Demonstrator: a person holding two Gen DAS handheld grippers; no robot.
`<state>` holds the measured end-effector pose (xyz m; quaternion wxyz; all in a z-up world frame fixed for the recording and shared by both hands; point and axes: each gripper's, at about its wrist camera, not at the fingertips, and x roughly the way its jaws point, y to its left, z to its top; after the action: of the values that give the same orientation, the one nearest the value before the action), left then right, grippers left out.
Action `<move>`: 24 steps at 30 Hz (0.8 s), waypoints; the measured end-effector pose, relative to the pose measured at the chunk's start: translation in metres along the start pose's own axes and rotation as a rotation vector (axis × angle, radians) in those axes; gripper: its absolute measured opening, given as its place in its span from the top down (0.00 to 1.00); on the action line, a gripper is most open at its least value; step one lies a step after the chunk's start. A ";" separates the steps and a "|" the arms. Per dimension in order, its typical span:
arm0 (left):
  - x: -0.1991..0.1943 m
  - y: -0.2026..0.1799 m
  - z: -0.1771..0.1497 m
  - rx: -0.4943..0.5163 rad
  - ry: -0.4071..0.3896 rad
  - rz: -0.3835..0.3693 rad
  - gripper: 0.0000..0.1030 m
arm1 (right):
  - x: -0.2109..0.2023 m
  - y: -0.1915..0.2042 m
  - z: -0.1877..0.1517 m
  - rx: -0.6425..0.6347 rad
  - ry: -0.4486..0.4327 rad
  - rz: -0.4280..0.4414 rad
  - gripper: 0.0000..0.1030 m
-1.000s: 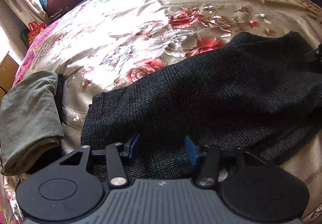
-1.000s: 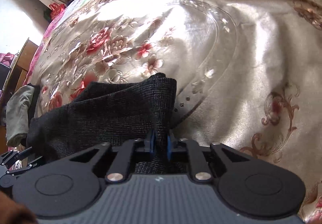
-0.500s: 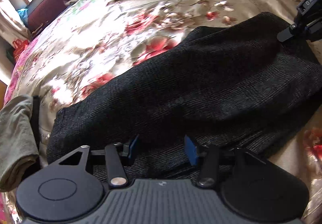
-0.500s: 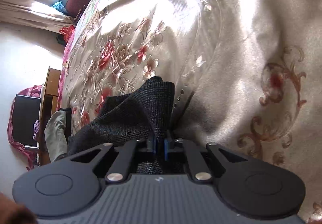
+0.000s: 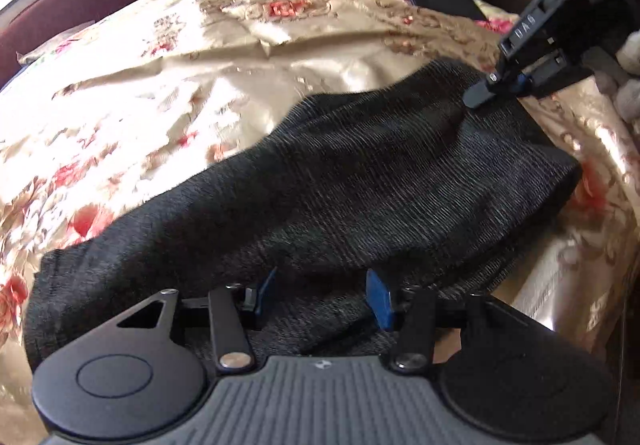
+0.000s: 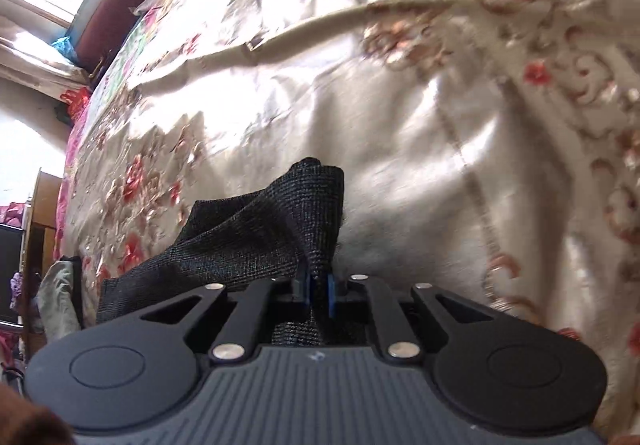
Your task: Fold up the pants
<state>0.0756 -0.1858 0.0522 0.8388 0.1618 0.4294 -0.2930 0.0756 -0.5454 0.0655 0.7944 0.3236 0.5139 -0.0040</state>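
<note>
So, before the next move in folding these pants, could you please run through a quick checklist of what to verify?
1. Right hand-held gripper shut on the pants: ok, a fold of cloth is pinched between its blue pads.
2. Held corner raised off the bedspread: ok, it stands up above the fingers.
3. Left hand-held gripper gripping the pants: not ok, its jaws stand open over the cloth.
4. Cloth between the left fingers: ok, dark fabric lies in the gap.
5. Pants lying flat: not ok, ridges and wrinkles run through the middle.
6. Landing spot for the fold free of other items: cannot tell, the near side is hidden.
</note>
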 end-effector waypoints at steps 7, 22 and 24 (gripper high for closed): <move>0.026 0.012 -0.003 -0.023 0.095 0.092 0.39 | 0.035 -0.011 -0.018 0.019 0.094 0.001 0.79; -0.001 0.028 -0.030 -0.083 0.022 0.000 0.33 | 0.009 0.200 -0.025 -0.044 0.122 0.337 0.91; -0.011 0.042 -0.039 -0.123 0.008 -0.010 0.33 | 0.034 0.230 -0.034 -0.045 0.167 0.369 0.91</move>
<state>0.0728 -0.1297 0.0392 0.8439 0.1091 0.4508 -0.2695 0.1422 -0.3354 0.1458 0.7434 0.3936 0.5098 0.1801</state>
